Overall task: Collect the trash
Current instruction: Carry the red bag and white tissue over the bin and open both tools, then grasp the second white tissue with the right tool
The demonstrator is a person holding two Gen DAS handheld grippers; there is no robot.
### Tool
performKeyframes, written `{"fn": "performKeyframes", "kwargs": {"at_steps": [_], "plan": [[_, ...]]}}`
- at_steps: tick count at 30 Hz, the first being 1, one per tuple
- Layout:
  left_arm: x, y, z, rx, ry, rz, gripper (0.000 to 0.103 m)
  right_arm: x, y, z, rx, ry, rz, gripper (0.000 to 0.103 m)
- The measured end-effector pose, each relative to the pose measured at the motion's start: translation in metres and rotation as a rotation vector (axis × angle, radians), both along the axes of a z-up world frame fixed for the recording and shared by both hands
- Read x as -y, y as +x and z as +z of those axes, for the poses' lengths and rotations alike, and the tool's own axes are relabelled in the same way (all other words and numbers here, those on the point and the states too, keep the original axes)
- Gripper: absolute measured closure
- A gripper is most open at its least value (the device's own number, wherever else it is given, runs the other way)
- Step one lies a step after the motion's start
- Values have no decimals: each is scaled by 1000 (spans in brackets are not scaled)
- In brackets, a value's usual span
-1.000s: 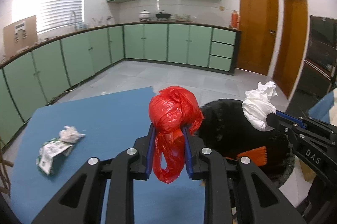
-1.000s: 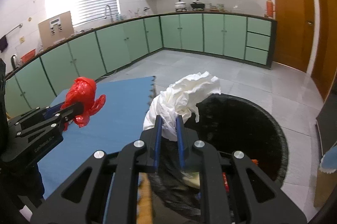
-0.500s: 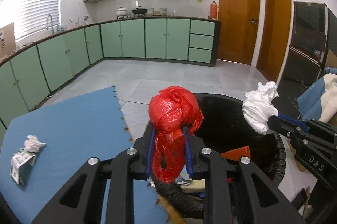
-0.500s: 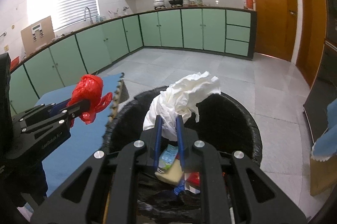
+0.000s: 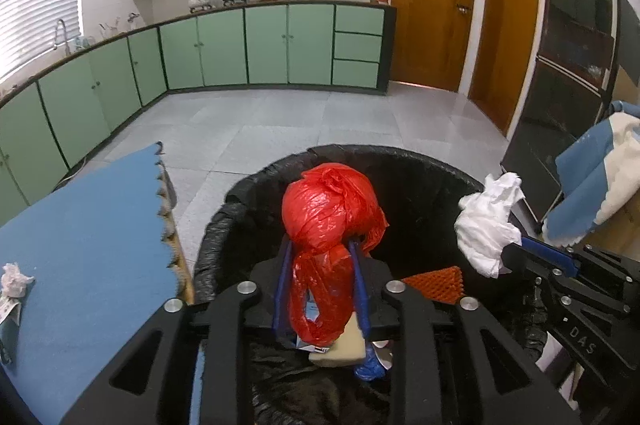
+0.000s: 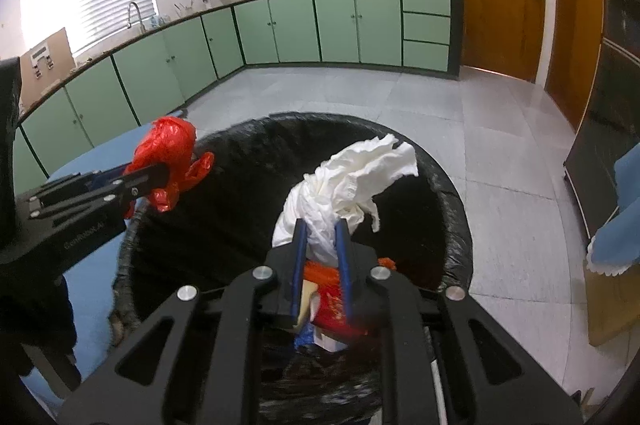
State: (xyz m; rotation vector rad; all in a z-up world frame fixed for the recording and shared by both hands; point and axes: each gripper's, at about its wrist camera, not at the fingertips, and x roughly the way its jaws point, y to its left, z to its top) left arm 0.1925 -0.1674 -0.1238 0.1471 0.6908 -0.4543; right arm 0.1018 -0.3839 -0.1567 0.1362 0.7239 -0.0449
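- Both grippers are now hanging over the mouth of the black-lined trash bin point(image 5: 400, 161), having come across from above the blue foam mat point(image 5: 88, 225) a second ago; the mat's toothed edge is now lying left of the bin rim.
- Grey tiled floor point(image 6: 360, 93) is stretching open beyond the bin to the green base cabinets point(image 6: 336, 25) and two wooden doors point(image 5: 434, 9).
- Inside the bin, an orange mesh piece point(image 5: 436, 283), a beige sponge-like block point(image 5: 340, 349) and blue scraps are lying below the fingers.
- Left gripper point(image 5: 320, 285) is opening its jaws, the red plastic bag point(image 5: 328, 217) sitting between its blue pads, apparently touching them.
- Right gripper point(image 6: 320, 257) is opening its jaws too, the crumpled white paper point(image 6: 348, 185) between its pads and bulging above them.
- On the mat's far left, a crumpled white tissue point(image 5: 14, 281) is resting beside a printed wrapper point(image 5: 6, 313), well apart from the bin.
- A blue and cream cloth point(image 5: 600, 177) is hanging at the right, near the bin's rim.
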Motion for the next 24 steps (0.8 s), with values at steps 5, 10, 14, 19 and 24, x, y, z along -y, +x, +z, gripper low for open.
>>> {"fn": "performKeyframes", "kwargs": {"at_steps": [5, 10, 14, 19, 24], "plan": [[1, -4, 1, 1, -2, -31, 52, 4, -1, -8, -16, -6, -27, 57], [-14, -8, 16, -5, -51, -19, 40, 9, -13, -4, 9, -9, -80, 18], [-42, -15, 36, 35, -65, 17, 33, 1, -25, 8, 34, -12, -80, 13], [-98, -28, 61, 70, -97, 119, 32, -22, -32, 26, 65, 0, -44, 12], [-160, -54, 77, 136, -68, 223, 32, -66, -29, 46, 104, 18, 45, 12]]}}
